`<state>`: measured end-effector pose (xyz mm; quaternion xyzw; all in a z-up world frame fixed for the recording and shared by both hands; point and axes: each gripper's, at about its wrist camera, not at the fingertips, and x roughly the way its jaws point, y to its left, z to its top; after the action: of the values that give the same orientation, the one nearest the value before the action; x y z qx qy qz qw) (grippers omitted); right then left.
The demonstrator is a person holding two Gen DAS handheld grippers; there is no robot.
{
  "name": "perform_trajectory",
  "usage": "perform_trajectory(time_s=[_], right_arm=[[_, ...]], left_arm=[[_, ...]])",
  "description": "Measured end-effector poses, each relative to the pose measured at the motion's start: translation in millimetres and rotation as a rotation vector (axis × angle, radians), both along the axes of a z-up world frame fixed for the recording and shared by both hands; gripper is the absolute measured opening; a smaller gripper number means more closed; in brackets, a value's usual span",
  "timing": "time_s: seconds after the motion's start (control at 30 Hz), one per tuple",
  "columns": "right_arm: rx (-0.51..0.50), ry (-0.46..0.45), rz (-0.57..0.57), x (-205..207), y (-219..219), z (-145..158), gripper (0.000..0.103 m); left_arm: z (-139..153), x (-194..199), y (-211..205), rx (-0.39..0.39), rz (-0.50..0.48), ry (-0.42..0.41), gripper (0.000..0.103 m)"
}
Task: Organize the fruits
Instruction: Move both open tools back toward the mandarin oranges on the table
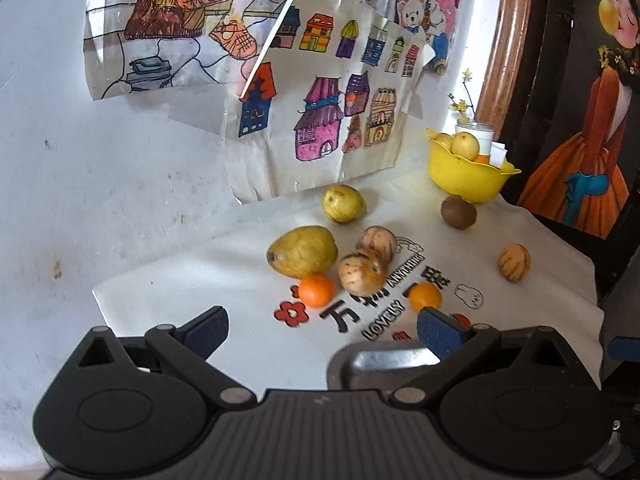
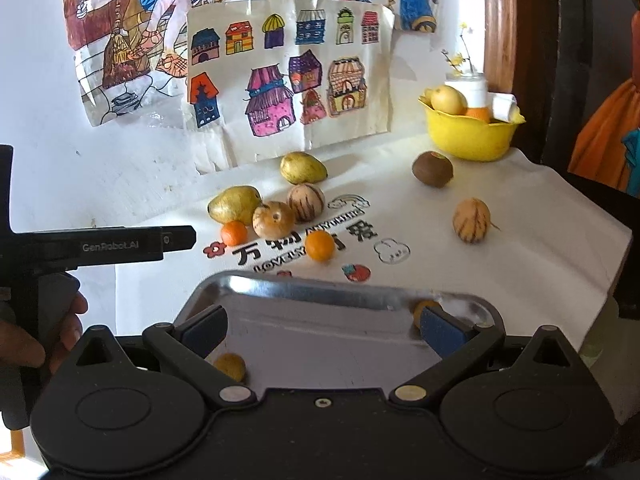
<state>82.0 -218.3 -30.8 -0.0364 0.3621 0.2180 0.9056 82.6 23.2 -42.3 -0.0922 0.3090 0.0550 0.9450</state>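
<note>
**A:** Where are the fruits and the grippers?

**B:** Both the left gripper and right gripper hang spread wide, holding nothing. Loose fruit sits mid-tabletop on the white cloth; a metal tray lies at the near edge, a yellow bowl in the far right corner.

**A:** Best next move?

**B:** Probably the nearest orange: centre the pads, close gently, since round fruit rolls.
</note>
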Motion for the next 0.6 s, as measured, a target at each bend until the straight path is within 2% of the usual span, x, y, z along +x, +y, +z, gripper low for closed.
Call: perform_trajectory(time_s=[0.3, 0.6], right_arm=[[-0.019, 0.016, 0.019, 37.5, 18.3, -5.2, 0.102], [-0.043, 0.063, 0.029, 81.4, 31.2, -27.4, 0.102]], left_arm=[[-16.3, 35.4, 12.5, 0.003, -0.011, 0.039, 0.102], [-39.7, 75.5, 25.5, -0.024, -0.02, 0.074, 0.099]])
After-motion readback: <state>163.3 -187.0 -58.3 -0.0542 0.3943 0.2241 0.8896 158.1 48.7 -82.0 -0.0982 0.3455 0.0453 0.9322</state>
